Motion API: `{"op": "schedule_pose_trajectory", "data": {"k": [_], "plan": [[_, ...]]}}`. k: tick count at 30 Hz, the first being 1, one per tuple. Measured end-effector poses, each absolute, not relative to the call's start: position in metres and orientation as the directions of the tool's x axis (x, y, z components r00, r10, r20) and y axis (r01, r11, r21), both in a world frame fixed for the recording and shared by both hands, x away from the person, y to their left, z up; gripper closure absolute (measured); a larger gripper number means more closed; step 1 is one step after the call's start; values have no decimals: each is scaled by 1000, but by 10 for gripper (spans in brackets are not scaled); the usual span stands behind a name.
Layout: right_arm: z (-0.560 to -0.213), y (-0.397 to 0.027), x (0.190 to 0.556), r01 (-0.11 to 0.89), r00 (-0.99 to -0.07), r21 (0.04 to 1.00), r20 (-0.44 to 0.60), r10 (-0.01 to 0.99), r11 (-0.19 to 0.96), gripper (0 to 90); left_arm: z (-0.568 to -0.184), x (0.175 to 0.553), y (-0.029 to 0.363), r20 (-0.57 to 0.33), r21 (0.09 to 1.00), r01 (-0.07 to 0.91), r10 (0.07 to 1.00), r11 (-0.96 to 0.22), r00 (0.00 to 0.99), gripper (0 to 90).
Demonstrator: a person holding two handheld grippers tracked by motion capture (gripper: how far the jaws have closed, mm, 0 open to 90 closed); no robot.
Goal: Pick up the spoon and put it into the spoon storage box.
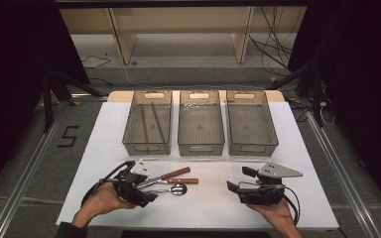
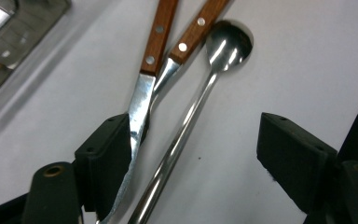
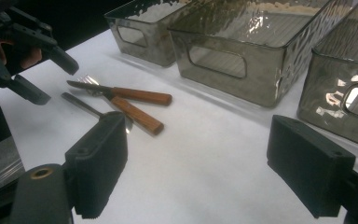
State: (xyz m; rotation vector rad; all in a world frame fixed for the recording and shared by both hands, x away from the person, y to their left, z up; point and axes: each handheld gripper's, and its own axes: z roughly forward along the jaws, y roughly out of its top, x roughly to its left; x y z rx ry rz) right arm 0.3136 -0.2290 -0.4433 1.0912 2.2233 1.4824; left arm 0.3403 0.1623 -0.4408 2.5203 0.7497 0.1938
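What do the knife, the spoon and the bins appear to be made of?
Knife: polished steel blade by its mirror glare; handle looks like reddish wood with two metal rivets. Spoon: all shiny metal, probably stainless steel. Bins: smoky see-through rippled plastic, apparently.

My table (image 1: 104, 148) is covered in white. Along its far half I see three clear bins side by side: the left bin (image 1: 148, 141), the middle bin (image 1: 201, 141) and the right bin (image 1: 252, 141). Nearer to me, left of centre, a wooden-handled knife (image 1: 171, 174), a wooden-handled fork (image 1: 181, 181) and an all-metal spoon (image 1: 177, 188) lie close together on the white surface.
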Motion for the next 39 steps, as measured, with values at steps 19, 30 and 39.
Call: {"op": "schedule_pose_trajectory", "data": {"k": [19, 30, 39], "plan": [[-443, -223, 312, 447, -705, 865, 182, 686, 230, 219, -455, 354, 135, 36, 348, 379, 417, -857, 908, 529], [-444, -222, 312, 446, -710, 863, 181, 681, 236, 226, -462, 361, 125, 40, 309, 365, 395, -878, 918, 621], [-444, -221, 313, 445, -715, 862, 180, 676, 242, 229, -462, 365, 120, 26, 252, 349, 367, -902, 930, 694]]}}
